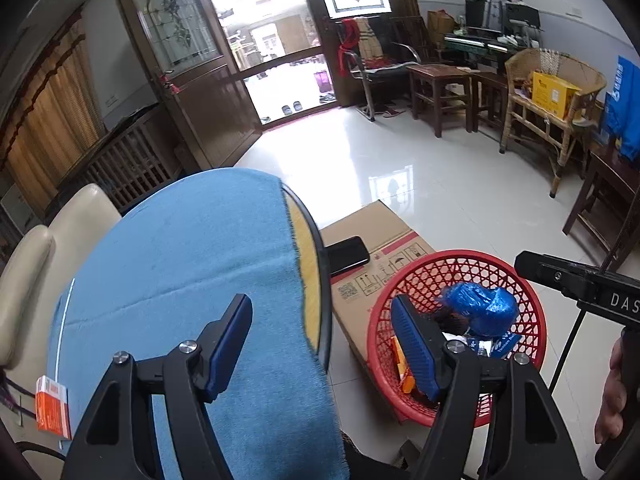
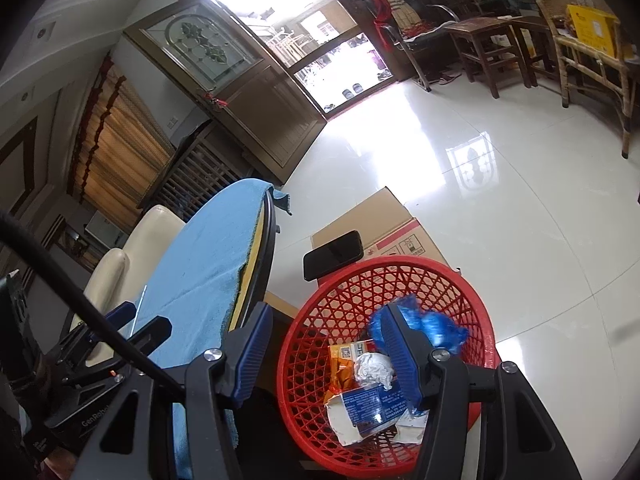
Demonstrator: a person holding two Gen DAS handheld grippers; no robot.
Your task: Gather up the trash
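Note:
A red mesh basket (image 1: 532,336) (image 2: 316,360) sits on a cardboard box beside the round table. It holds a crumpled blue plastic bag (image 1: 480,308) (image 2: 436,326), a white paper wad (image 2: 374,368), an orange wrapper (image 2: 342,364) and a blue-and-white packet (image 2: 368,404). My left gripper (image 1: 322,344) is open and empty, spanning the table edge and the basket. My right gripper (image 2: 326,354) is open and empty, just above the basket. A small orange-and-white carton (image 1: 52,408) lies on the table at the left.
A blue cloth (image 1: 192,280) (image 2: 200,272) covers the round table. A black phone (image 1: 346,254) (image 2: 334,254) lies on the cardboard box (image 1: 384,232) (image 2: 404,236). Cream chairs (image 1: 28,280) stand left of the table. Wooden and rattan chairs line the far right wall, across a glossy tiled floor (image 1: 440,176).

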